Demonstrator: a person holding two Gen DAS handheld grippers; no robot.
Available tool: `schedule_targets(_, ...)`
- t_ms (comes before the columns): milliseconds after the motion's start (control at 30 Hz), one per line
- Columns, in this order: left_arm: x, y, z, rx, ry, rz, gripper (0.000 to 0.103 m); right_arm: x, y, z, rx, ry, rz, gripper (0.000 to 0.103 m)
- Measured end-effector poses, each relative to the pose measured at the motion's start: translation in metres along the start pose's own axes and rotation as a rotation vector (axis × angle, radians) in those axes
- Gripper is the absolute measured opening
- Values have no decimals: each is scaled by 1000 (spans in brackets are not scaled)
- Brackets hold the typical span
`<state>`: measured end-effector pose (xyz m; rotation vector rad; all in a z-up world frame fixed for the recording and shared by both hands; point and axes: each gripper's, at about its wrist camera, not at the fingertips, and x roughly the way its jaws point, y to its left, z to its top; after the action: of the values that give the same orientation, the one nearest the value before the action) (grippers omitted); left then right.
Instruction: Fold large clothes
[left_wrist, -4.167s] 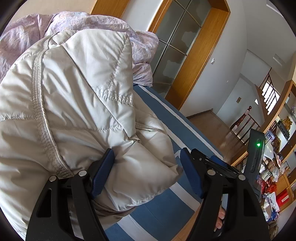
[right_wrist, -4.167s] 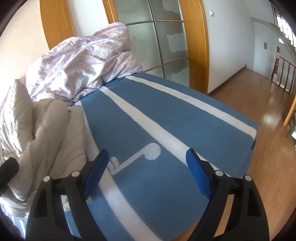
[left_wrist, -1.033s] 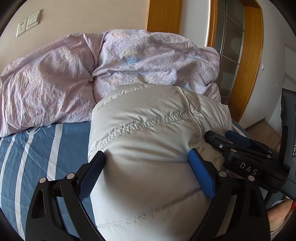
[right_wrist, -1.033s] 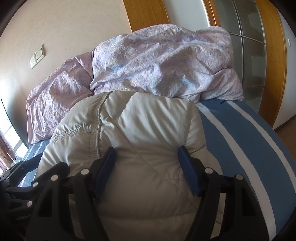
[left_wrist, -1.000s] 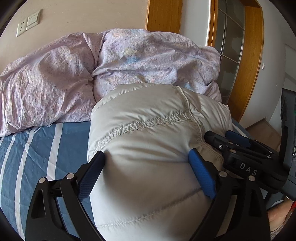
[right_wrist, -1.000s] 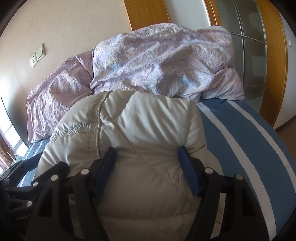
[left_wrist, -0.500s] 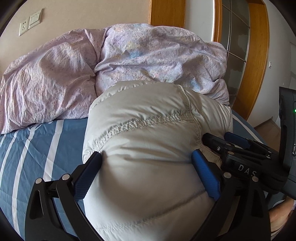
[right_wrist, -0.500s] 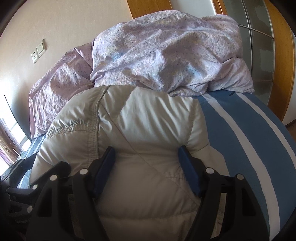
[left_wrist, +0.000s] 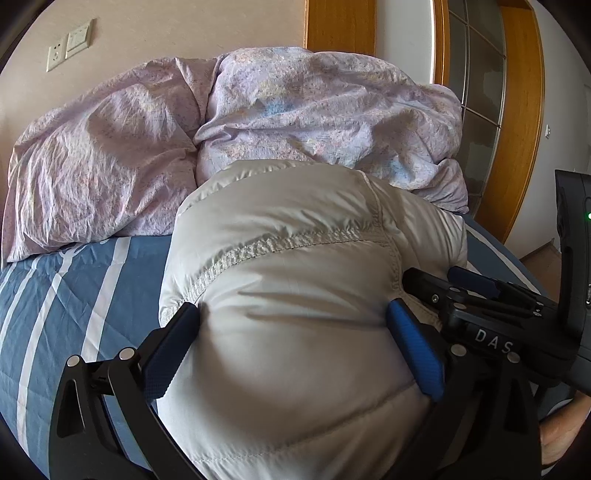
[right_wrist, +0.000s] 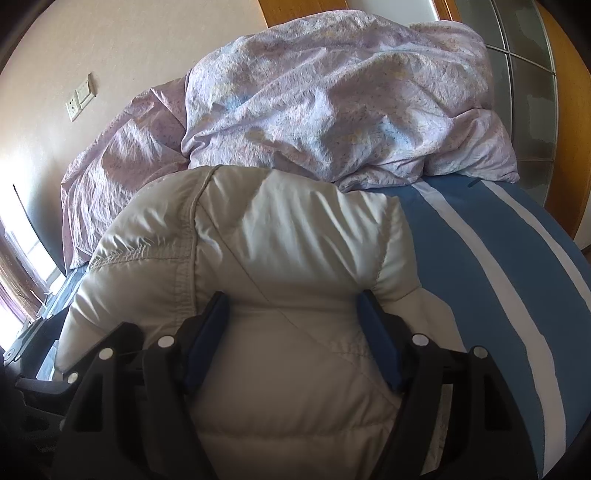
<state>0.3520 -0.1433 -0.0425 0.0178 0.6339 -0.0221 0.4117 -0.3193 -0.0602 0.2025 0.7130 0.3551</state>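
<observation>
A puffy pale grey quilted jacket (left_wrist: 295, 295) lies bundled on a bed (left_wrist: 74, 295) with a blue sheet striped in white. It sits near the middle of the bed, its far edge touching a crumpled lilac duvet (left_wrist: 258, 122) heaped against the wall.

The left gripper (left_wrist: 291, 336) is around the near left part of the bundle. Its jaws are opening, the blue fingers (left_wrist: 413, 350) spread wide with the padded cloth bulging between them and resting against both.

The right gripper (right_wrist: 291, 325) is just beside it, on the right part of the same bundle. Its fingers (right_wrist: 376, 339) pinch a thick fold of the jacket, the cloth dented where they press.

A wall switch and socket (left_wrist: 68, 44) are above the duvet, and a wooden door frame (left_wrist: 524, 122) stands at the far right.
</observation>
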Motion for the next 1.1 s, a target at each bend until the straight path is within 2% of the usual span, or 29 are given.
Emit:
schedule_targets(467,4,1,-3,-15,-28,12,102,5,-2,0,4,-3,15,72)
schedule_targets(633,-10,8,4,-27,6,4,102,-15,-2,-1,0,-4,-5,72)
schedule_targets(767,-22,20,15,-48,0,5,102,-39,-5,-10,-16,-29,-20,72)
schedule_targets(867,-15,18,18,-6,14,28,102,-44,-7,-18,-39,-27,-29,72)
schedule_targets(1100,-1,15,10,-15,28,-7,102,-32,-10,-21,-48,1,-29,74)
